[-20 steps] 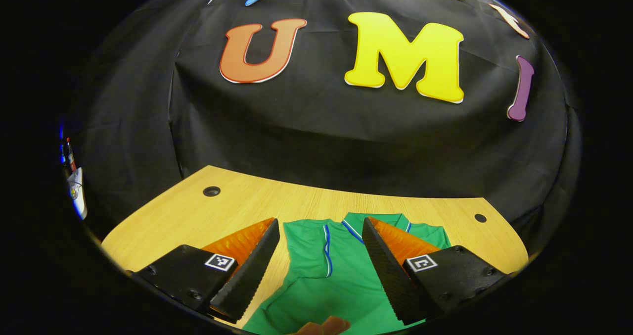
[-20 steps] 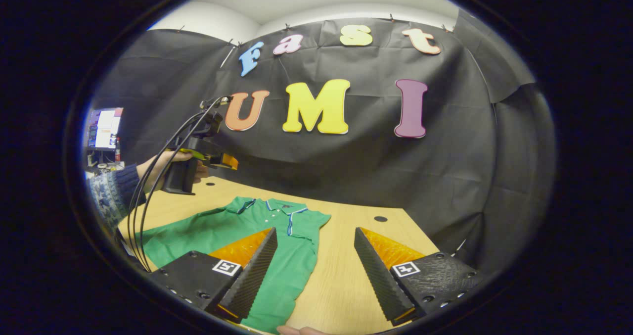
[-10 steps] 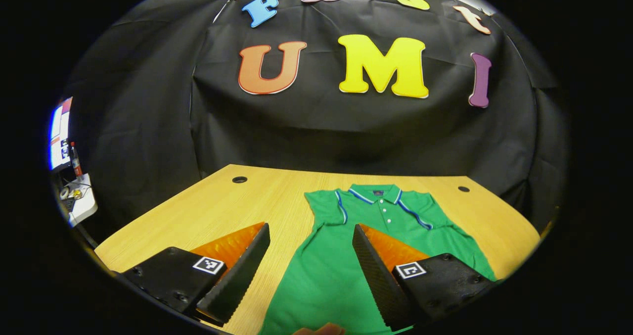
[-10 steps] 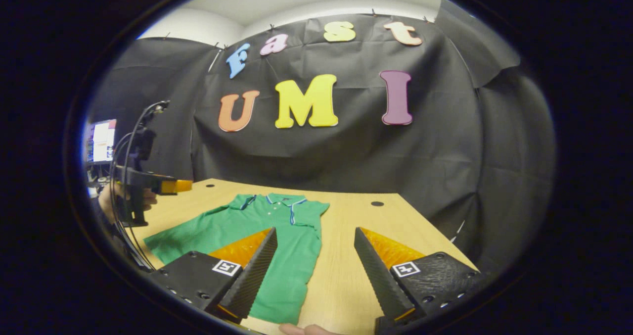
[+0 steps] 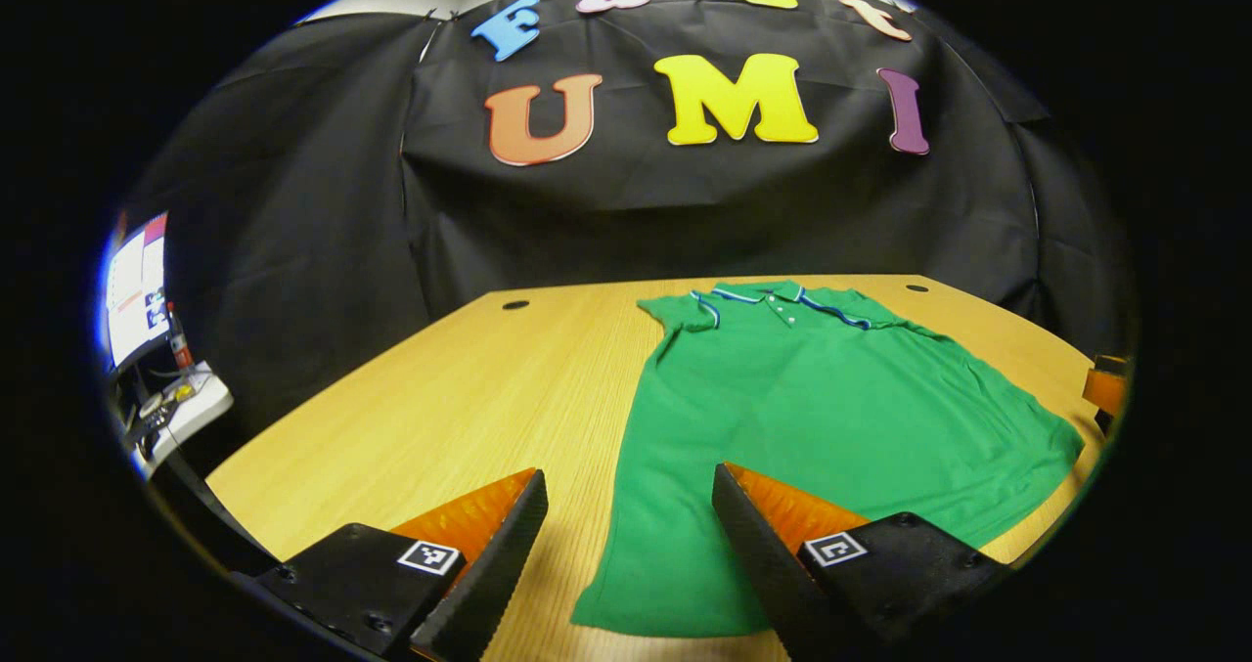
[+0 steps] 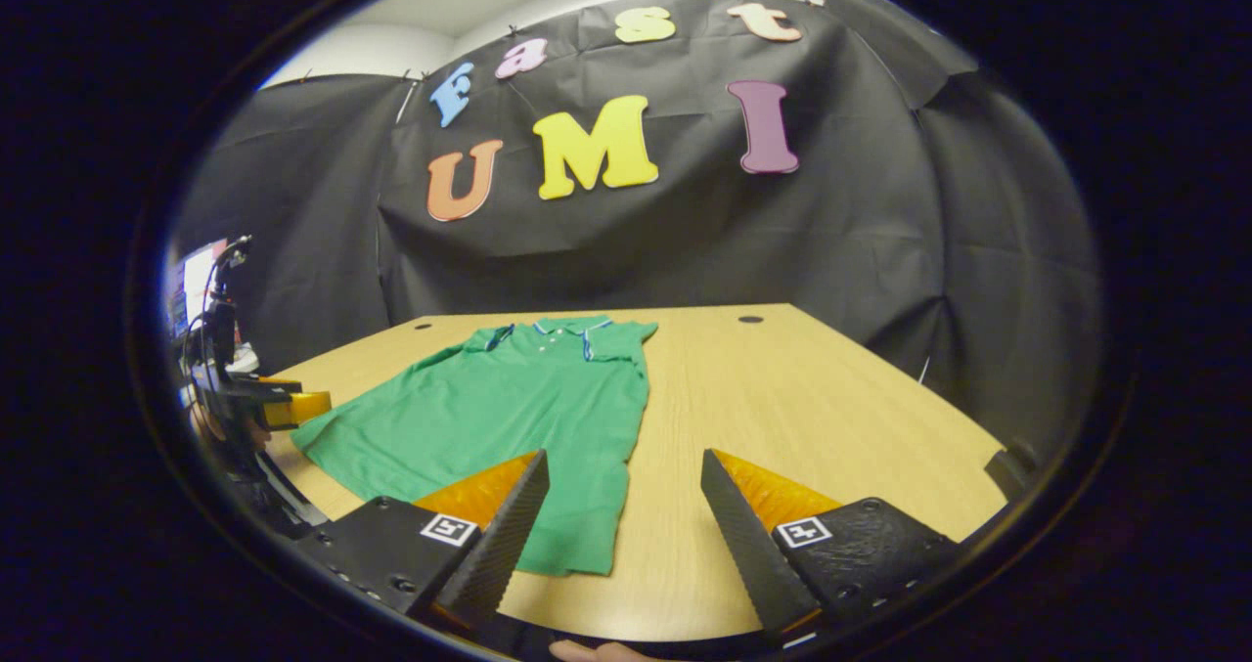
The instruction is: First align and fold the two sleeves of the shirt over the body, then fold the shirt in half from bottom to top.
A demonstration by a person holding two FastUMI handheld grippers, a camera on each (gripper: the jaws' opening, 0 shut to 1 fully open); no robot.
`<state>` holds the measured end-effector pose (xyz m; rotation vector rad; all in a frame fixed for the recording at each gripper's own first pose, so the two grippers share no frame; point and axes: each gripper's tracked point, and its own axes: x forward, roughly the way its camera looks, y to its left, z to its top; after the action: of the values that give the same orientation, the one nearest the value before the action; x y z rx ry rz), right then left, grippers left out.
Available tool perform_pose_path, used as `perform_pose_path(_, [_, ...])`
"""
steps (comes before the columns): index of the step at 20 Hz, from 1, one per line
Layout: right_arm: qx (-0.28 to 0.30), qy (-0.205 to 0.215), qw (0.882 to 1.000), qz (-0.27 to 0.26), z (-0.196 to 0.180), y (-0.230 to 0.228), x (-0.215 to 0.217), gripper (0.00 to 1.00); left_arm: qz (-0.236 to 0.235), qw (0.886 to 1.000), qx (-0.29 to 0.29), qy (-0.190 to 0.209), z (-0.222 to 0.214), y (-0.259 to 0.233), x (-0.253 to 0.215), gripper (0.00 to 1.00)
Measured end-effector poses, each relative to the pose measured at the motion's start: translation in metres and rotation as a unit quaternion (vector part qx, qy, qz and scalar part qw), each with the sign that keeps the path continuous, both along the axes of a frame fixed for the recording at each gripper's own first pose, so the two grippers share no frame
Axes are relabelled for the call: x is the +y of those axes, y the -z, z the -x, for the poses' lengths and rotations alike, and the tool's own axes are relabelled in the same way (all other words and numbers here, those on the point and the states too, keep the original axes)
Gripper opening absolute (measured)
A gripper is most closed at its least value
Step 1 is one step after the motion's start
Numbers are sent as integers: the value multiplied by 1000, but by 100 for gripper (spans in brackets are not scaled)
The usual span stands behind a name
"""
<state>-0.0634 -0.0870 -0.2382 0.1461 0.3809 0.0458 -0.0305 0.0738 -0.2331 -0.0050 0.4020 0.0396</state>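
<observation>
The left gripper view looks from the near edge of the table [image 5: 440, 398] toward the black back wall, low and close over the hem of the shirt [image 5: 812, 398]. The right gripper view faces the same wall from further right, and both share the shirt [image 6: 509, 408] and the tabletop.

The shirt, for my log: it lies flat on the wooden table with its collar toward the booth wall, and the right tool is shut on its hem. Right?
Not quite. The right tool is open, holding nothing, as the right gripper view shows. The shirt does lie flat on the table, collar toward the wall.
</observation>
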Motion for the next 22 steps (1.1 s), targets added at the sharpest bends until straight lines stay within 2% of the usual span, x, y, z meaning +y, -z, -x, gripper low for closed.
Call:
perform_pose_path(3, [30,-5,999,11,3,16,10,96,-6,1000,-6,-2,4,3,9,100])
perform_pose_path(7, [39,-15,999,28,6,24,22,96,19,1000,19,15,5,22,-5,100])
perform_pose_path(8, [44,-11,998,35,6,28,21,92,16,1000,9,16,4,17,-5,100])
perform_pose_path(9, [53,-8,998,39,6,34,20,96,19,1000,13,15,2,19,-6,100])
perform_pose_path(11, [58,-4,998,28,5,34,21,100,21,1000,15,9,0,20,-5,100])
perform_pose_path(12, [62,-1,998,32,5,37,19,97,20,1000,15,9,1,20,-9,100])
perform_pose_path(13, [63,1,997,33,5,37,19,96,21,1000,15,5,-1,19,-10,97])
perform_pose_path(14, [58,4,998,29,1,38,21,98,19,1000,18,-2,-2,20,-9,90])
perform_pose_path(15, [59,5,998,26,1,38,23,95,20,1000,20,-5,-4,19,-11,82])
perform_pose_path(16, [58,3,998,17,2,37,28,80,22,999,23,-7,-4,20,-15,69])
perform_pose_path(17, [59,-6,998,12,0,37,35,65,25,999,24,-3,-4,19,-20,46])
perform_pose_path(18, [59,-13,998,7,-2,38,39,39,23,999,26,-1,-5,18,-23,37])
perform_pose_path(19, [62,-17,998,-3,-3,37,43,28,23,999,27,0,-5,18,-25,22])
perform_pose_path(20, [60,-18,998,-9,-3,37,42,4,24,999,27,1,-4,17,-26,17])
perform_pose_path(21, [63,-21,998,-10,-4,38,43,5,28,999,28,4,-3,16,-28,9])
perform_pose_path(22, [63,-30,998,-7,-4,36,44,1,29,999,26,6,-1,14,-29,8])
